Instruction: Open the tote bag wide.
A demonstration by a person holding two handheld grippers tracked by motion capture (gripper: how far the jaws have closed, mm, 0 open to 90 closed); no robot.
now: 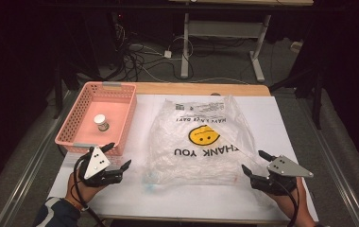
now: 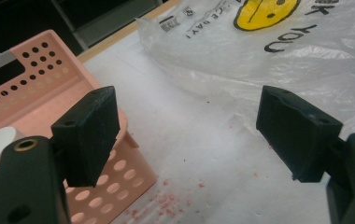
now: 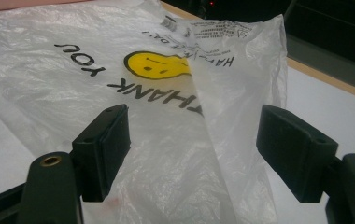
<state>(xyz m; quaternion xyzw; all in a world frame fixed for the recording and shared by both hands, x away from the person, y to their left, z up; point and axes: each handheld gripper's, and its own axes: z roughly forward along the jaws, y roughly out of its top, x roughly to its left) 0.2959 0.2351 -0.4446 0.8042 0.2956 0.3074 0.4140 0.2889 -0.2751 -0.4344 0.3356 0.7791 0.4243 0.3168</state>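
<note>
White bench under dim light: the plastic bag point(image 1: 201, 139) lies flat mid-bench, pink basket point(image 1: 76, 125) at the left edge. Your left gripper point(image 1: 119, 156) and right gripper point(image 1: 252, 162) flank it, fingers spread, empty. Pinch one layer at the near edge.

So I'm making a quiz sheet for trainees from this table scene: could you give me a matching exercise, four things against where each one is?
Things:
1. small jar
2. pink basket
3. plastic bag
4. right gripper

Places:
A. spread flat mid-table, print upside down in the high view
B. far left part of the table
C. inside the basket, upright
D. at the bag's near right corner, jaws apart

Pairs: 1-C, 2-B, 3-A, 4-D
</note>
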